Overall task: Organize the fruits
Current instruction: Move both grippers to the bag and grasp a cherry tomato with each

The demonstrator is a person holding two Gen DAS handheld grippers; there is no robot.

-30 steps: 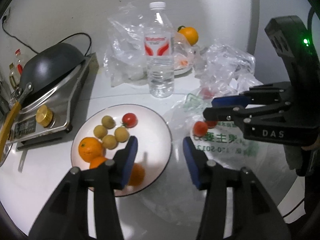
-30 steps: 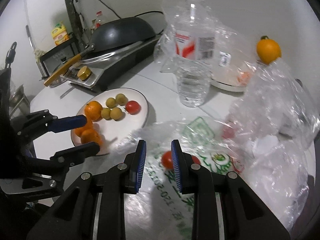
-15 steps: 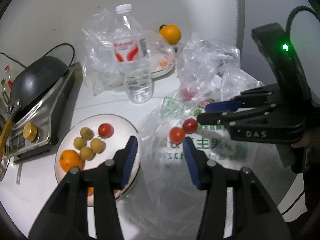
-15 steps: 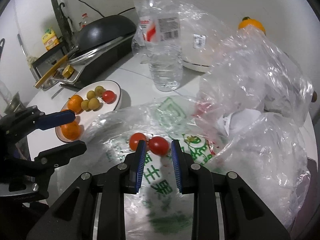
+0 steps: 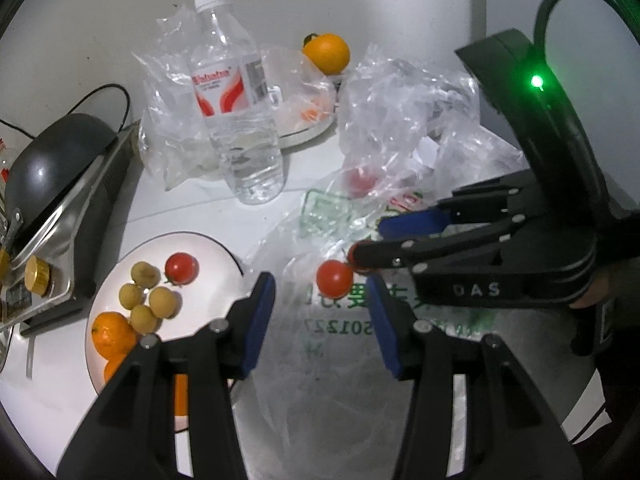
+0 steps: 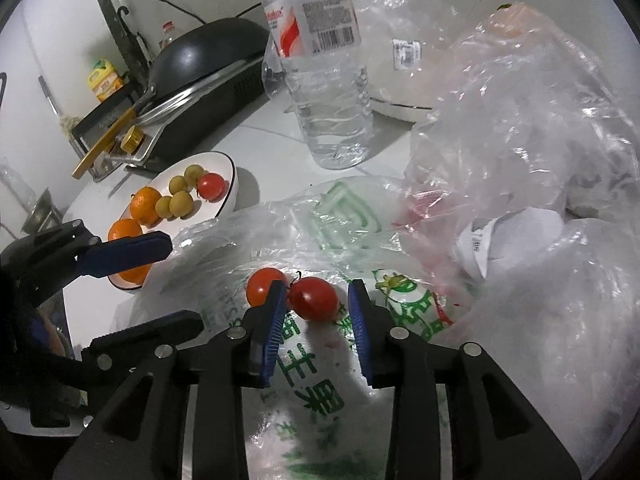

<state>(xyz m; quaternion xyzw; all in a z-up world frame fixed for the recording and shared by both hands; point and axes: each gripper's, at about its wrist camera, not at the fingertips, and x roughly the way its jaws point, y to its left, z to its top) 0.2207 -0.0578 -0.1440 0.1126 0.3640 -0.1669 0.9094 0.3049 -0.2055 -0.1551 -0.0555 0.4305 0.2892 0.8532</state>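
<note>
Two red tomatoes lie on a flat printed plastic bag (image 6: 312, 392). My right gripper (image 6: 316, 304) is open with its blue pads on either side of the right tomato (image 6: 314, 298); the left tomato (image 6: 262, 286) sits just outside its left pad. In the left wrist view one tomato (image 5: 334, 278) shows just ahead of my open, empty left gripper (image 5: 320, 312), and the right gripper (image 5: 368, 248) covers the other. A white plate (image 5: 216, 252) holds a tomato (image 5: 182, 268), several longans (image 5: 150, 296) and oranges (image 5: 112, 334); it also shows in the right wrist view (image 6: 230, 188).
A water bottle (image 5: 236, 108) stands behind the bags. Crumpled clear bags (image 5: 408, 112) lie to the right, one with a red fruit (image 5: 360, 180) inside. An orange (image 5: 326, 52) sits on a far dish. A stove with a black wok (image 5: 52, 160) stands at left.
Both grippers moved right from the plate to the printed bag. My right gripper opened wider and came down around the right tomato.
</note>
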